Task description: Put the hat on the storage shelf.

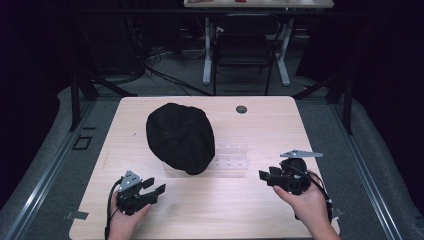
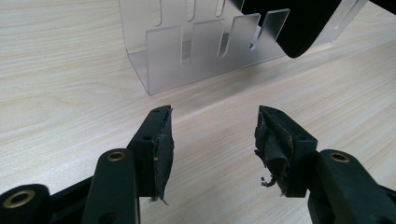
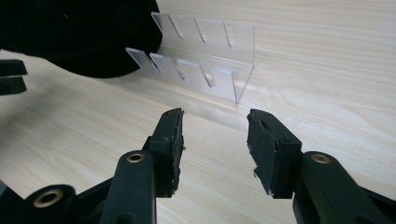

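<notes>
A black cap (image 1: 180,137) rests over the left end of a clear slotted acrylic rack (image 1: 231,159) at the middle of the wooden table. My left gripper (image 1: 154,186) lies low near the front left, open and pointing toward the rack. In the left gripper view its jaws (image 2: 214,121) stand apart over bare wood, with the rack (image 2: 187,60) and the cap's edge (image 2: 289,23) ahead. My right gripper (image 1: 264,176) is at the front right, open and aimed left. In the right gripper view its jaws (image 3: 215,119) hold nothing, facing the rack (image 3: 205,56) and cap (image 3: 79,32).
A round cable hole (image 1: 241,109) sits near the table's far edge. A dark chair (image 1: 245,50) and white desk legs stand on the floor beyond the table. Bare wood lies between the two grippers along the front edge.
</notes>
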